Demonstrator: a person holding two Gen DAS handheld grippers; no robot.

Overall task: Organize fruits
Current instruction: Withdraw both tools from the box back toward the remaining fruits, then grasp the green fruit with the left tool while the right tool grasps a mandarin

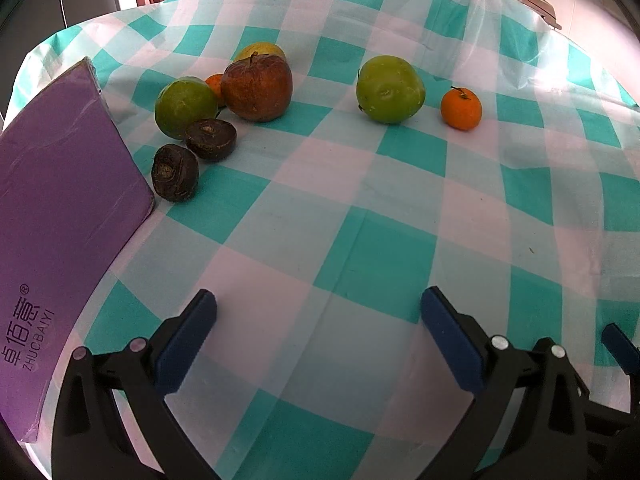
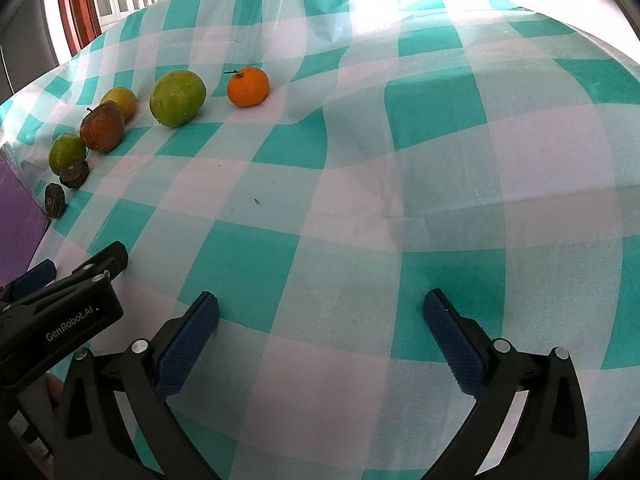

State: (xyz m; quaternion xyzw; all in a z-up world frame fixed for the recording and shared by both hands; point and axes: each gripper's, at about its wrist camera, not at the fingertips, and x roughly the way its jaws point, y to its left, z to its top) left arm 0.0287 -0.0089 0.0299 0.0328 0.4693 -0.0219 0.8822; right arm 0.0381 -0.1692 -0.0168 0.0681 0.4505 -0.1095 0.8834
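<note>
Your left gripper (image 1: 318, 312) and right gripper (image 2: 320, 314) both gape wide, holding nothing. Most fruit clusters far ahead-left of your jaws; a green apple (image 1: 390, 89) and tangerine (image 1: 461, 109) sit apart, ahead-right. Sorting looks barely begun.

Left gripper (image 1: 318, 308): jaws spread wide, nothing between them. Blue-padded fingertips (image 1: 204, 312) angled forward and down, held low over the surface, not touching anything. Black linkage arms visible behind both pads.

Right gripper (image 2: 320, 310): same posture, jaws wide apart and empty, blue pads (image 2: 438, 312) facing inward across the gap.

The two grippers sit side by side, close together. In the right wrist view the left gripper's body shows just off its left finger; in the left wrist view a blue pad of the right gripper shows at the right edge.
</note>
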